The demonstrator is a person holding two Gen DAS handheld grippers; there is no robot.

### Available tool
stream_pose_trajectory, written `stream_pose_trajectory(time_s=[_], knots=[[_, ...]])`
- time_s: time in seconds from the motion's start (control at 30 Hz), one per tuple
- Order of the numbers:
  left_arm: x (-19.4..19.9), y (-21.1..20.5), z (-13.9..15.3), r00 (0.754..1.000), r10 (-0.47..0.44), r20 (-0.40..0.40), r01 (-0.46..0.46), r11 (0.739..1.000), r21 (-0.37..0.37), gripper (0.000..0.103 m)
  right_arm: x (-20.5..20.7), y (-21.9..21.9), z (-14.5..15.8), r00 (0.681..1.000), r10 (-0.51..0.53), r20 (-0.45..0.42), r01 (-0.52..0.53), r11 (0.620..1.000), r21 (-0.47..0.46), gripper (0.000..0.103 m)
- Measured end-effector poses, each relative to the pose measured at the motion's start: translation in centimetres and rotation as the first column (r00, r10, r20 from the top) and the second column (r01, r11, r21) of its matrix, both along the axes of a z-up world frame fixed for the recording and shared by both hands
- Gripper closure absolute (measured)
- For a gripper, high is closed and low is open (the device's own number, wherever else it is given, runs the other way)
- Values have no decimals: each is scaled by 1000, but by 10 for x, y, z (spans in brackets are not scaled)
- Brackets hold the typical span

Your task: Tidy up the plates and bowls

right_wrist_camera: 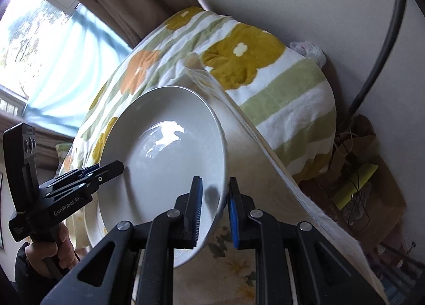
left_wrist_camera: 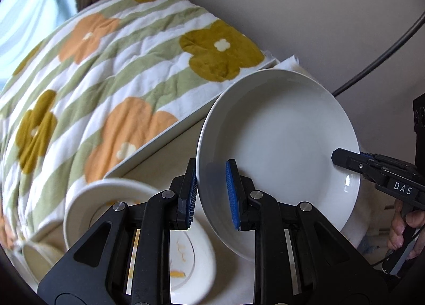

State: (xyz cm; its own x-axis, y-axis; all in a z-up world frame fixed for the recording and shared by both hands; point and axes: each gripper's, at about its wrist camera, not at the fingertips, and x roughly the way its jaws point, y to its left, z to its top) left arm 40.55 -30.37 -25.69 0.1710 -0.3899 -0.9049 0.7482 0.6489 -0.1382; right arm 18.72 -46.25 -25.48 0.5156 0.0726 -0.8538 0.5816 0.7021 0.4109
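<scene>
A white deep plate (left_wrist_camera: 281, 145) is held tilted in the air between both grippers; it also shows in the right wrist view (right_wrist_camera: 164, 161). My left gripper (left_wrist_camera: 211, 193) has its jaws around the plate's near rim, one finger inside and one outside. My right gripper (right_wrist_camera: 213, 209) straddles the opposite rim the same way; it appears in the left wrist view (left_wrist_camera: 345, 159) at the plate's right edge. The left gripper shows in the right wrist view (right_wrist_camera: 111, 169). Below the plate, a cream bowl (left_wrist_camera: 87, 206) and a patterned plate (left_wrist_camera: 202, 262) lie on the table.
A flowered green-striped blanket (left_wrist_camera: 106, 79) covers a bulky object behind the table, also in the right wrist view (right_wrist_camera: 265, 71). A pale wall (left_wrist_camera: 292, 7) with a dark cable (left_wrist_camera: 385, 52) stands behind. A window (right_wrist_camera: 53, 52) is at left. Brown bags (right_wrist_camera: 358, 167) sit at right.
</scene>
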Motion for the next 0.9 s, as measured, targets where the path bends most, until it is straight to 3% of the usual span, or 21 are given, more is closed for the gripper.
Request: stream_pose_trajectory(time_s=[0.23, 0.33, 0.47, 0.7, 0.8, 0.9], knots=[[-49, 70, 42, 976, 210, 61, -210, 978, -4, 84, 6, 28, 41, 971, 234, 59, -233, 972, -11, 86], [-76, 107, 52, 948, 309, 79, -310, 951, -4, 84, 8, 54, 55, 933, 353, 73, -352, 935, -32, 86], [-111, 158, 57, 891, 447, 77, -446, 895, -22, 84, 7, 91, 57, 874, 481, 75, -480, 877, -32, 86], [-167, 239, 33, 788, 615, 30, -615, 789, -1, 84, -7, 162, 33, 773, 633, 49, -634, 773, 25, 86], [-182, 264, 14, 759, 651, -3, -651, 759, 12, 84, -12, 190, 18, 739, 673, 30, -674, 738, 28, 86], [-193, 285, -6, 739, 673, -38, -672, 740, 20, 84, -14, 210, 1, 725, 688, 1, -688, 725, 36, 86]])
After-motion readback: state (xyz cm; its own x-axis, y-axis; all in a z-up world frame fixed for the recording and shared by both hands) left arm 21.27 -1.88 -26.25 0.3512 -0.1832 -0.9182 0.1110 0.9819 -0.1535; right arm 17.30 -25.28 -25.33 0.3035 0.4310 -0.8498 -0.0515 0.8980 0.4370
